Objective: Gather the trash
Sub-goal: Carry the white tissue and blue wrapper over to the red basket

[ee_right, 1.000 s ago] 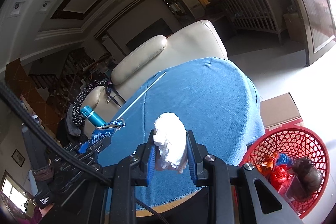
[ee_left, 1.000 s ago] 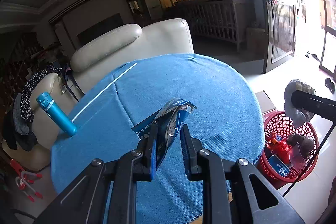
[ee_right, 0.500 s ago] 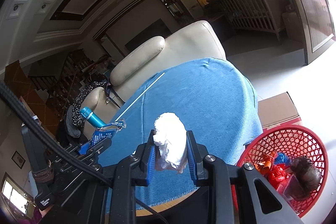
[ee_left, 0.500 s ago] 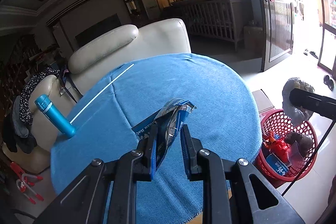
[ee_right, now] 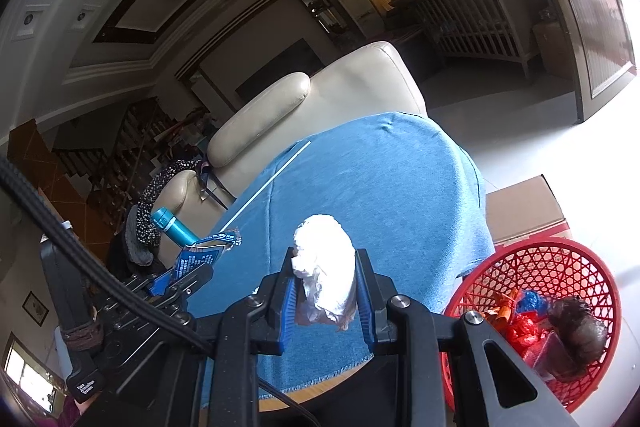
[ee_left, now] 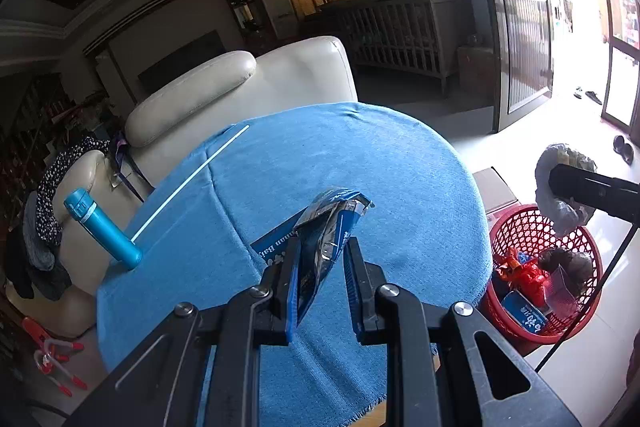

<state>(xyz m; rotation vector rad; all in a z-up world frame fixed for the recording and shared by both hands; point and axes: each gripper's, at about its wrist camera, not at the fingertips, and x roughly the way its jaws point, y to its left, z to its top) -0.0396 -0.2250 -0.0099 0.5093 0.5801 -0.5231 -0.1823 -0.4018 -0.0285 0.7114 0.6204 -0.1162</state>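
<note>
My left gripper (ee_left: 320, 259) is shut on a blue and silver snack wrapper (ee_left: 324, 227), held above the blue tablecloth (ee_left: 360, 163). My right gripper (ee_right: 325, 279) is shut on a crumpled white tissue (ee_right: 326, 259), near the table's right edge. The tissue also shows in the left wrist view (ee_left: 560, 183), above the red trash basket (ee_left: 516, 227). The basket (ee_right: 520, 259) stands on the floor at the table's right and holds several pieces of trash. The left gripper with the wrapper (ee_right: 208, 251) shows at the left of the right wrist view.
A teal bottle (ee_left: 102, 227) stands at the table's left edge. A white stick (ee_left: 192, 179) lies across the cloth. A cream sofa (ee_left: 240, 95) stands behind the table. A cardboard box (ee_right: 524, 207) sits beside the basket.
Both grippers have shifted slightly toward the basket side while keeping hold of the wrapper and the tissue. Nothing was let go.
</note>
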